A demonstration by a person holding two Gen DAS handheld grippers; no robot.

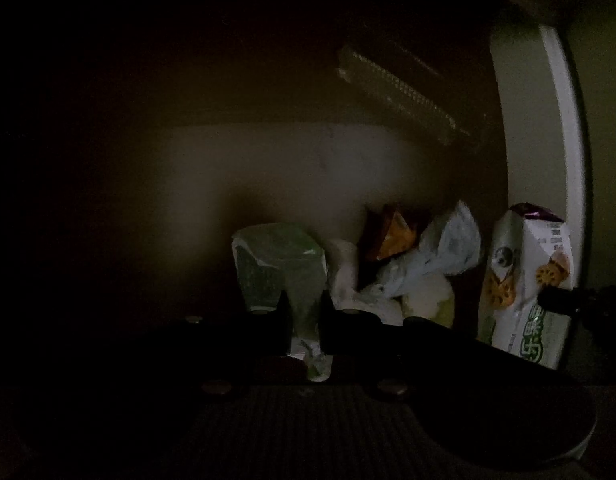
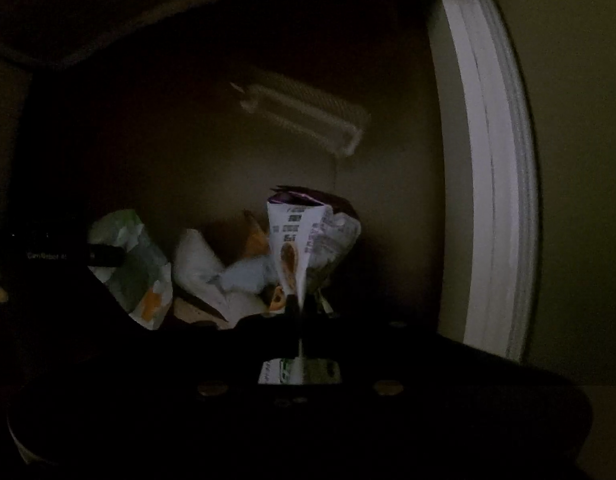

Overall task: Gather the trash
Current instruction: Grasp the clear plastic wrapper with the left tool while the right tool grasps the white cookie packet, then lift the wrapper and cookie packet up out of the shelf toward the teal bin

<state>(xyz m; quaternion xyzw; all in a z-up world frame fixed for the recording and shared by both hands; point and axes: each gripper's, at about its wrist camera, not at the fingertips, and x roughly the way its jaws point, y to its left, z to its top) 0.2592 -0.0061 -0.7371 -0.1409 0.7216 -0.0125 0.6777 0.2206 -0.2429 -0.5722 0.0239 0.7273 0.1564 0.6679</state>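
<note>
Dim bin interior: left gripper [image 1: 304,312] seemingly pinches a green wrapper [image 1: 280,268], right gripper [image 2: 302,312] clamps a snack bag [image 2: 296,240].

Large green Chinese characters are showing on the white snack packet [image 1: 525,280], one resembling 乐 (the rest cut off). Its back panel [image 2: 298,236] is carrying fine print too blurred to read. Faint white lettering on the black gripper finger [image 2: 68,256] is staying illegible.
</note>
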